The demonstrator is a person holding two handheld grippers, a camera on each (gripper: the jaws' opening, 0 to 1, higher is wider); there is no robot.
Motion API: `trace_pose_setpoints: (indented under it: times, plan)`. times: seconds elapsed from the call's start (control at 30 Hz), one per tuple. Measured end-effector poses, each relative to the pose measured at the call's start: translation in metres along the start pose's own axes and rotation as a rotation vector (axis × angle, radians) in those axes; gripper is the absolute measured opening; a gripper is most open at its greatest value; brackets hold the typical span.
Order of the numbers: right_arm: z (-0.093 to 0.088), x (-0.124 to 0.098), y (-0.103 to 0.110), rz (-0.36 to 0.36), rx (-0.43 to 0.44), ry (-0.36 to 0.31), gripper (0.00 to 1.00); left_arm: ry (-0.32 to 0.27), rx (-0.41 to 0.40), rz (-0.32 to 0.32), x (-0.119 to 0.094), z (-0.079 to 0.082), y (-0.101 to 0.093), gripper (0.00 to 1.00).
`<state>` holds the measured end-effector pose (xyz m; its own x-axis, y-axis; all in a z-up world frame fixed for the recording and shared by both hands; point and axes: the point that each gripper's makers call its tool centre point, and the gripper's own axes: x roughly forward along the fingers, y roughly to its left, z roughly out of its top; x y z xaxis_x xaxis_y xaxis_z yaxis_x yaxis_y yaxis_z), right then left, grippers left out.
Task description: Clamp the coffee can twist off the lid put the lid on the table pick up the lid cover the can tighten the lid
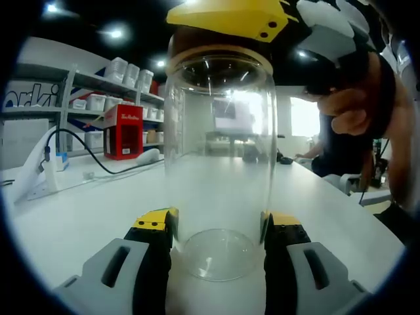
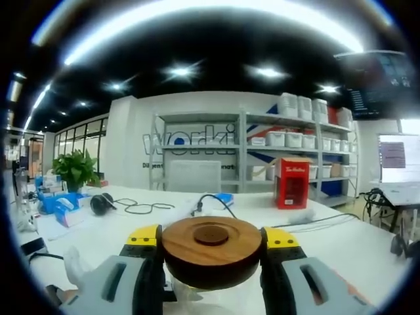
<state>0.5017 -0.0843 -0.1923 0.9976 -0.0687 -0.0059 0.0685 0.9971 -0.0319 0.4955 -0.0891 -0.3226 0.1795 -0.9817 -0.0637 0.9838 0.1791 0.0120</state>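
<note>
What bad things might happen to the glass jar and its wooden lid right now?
1. The glass jar is held only near its base by the left gripper; twisting at the top might tip it or let it slip.
2. The right gripper grips the wooden lid by its rounded edge, so it may slip while turning.
3. Squeezing the glass too hard might crack it.

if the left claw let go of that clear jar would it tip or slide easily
Probably tips fairly easily: the jar looks tall, narrow and empty, so likely light. Its smooth clear wall may slip against the left claw clamping near its base. It looks like glass, so likely fragile. The right claw grips the wooden lid.
</note>
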Motion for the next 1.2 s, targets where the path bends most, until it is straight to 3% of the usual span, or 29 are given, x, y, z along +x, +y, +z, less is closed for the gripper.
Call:
trace_pose_setpoints:
  times: [0.53,1.2]
  plan:
    - [-0.0008,0.001,0.0023,0.101,-0.011,0.006,0.54,0.0,0.002,0.0,-0.0005,0.0002,-0.0008,0.47]
    - [-0.0015,0.0032,0.0082,0.369,-0.027,-0.002,0.53,0.0,0.004,0.0,-0.0008,-0.0002,0.0006,0.46]
